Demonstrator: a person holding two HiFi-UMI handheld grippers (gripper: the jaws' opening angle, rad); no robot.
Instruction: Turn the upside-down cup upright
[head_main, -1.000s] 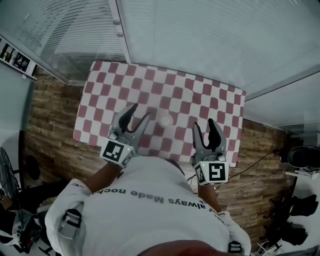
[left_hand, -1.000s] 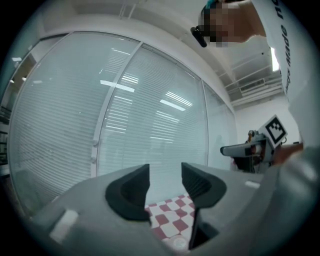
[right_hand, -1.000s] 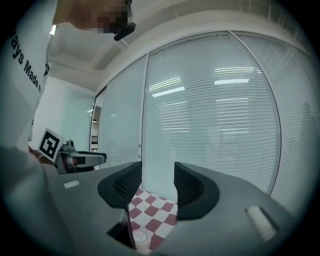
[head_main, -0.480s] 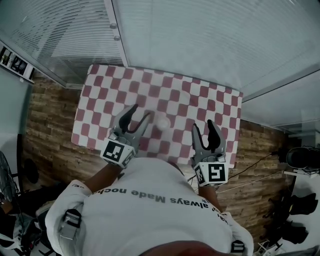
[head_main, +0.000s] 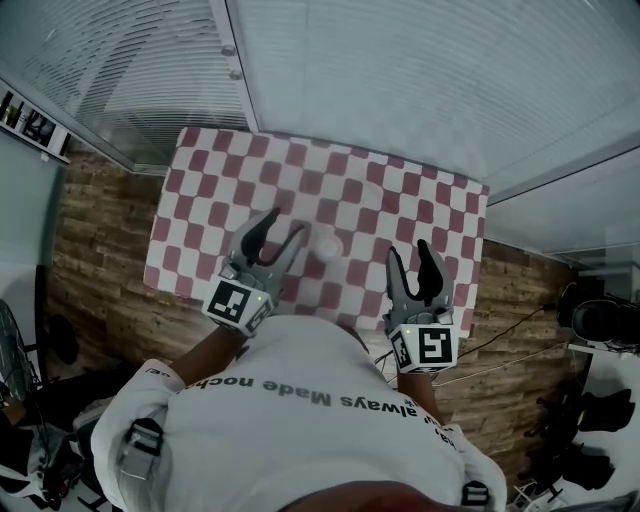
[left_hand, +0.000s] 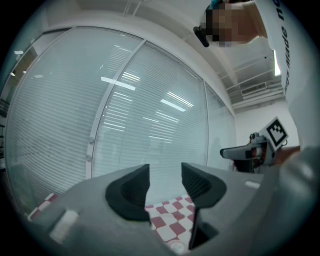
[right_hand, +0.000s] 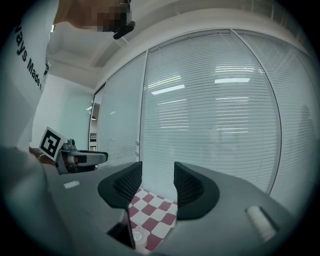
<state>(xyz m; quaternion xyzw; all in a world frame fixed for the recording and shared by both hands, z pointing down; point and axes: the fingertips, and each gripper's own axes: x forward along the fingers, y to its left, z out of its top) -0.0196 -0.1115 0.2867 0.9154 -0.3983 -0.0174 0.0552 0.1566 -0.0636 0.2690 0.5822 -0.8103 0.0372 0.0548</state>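
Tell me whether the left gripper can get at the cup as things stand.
Probably yes. The left gripper is open and empty; the white cup sits on the checkered tablecloth just beside its tips, nothing lying between them. It would likely only need to swing inward and dip.

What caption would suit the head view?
Person holds left gripper and right gripper, both open, over a checkered table with a small cup between them.

The head view is dim and cool-toned, its corners murky. Both gripper views are brighter, bowed by the wide lens and ringed in black. Above the fingers (right_hand: 190, 190) in the right gripper view, strip-light reflections glare on the glass wall (right_hand: 225, 140). The fingers themselves look soft, close to the lens.
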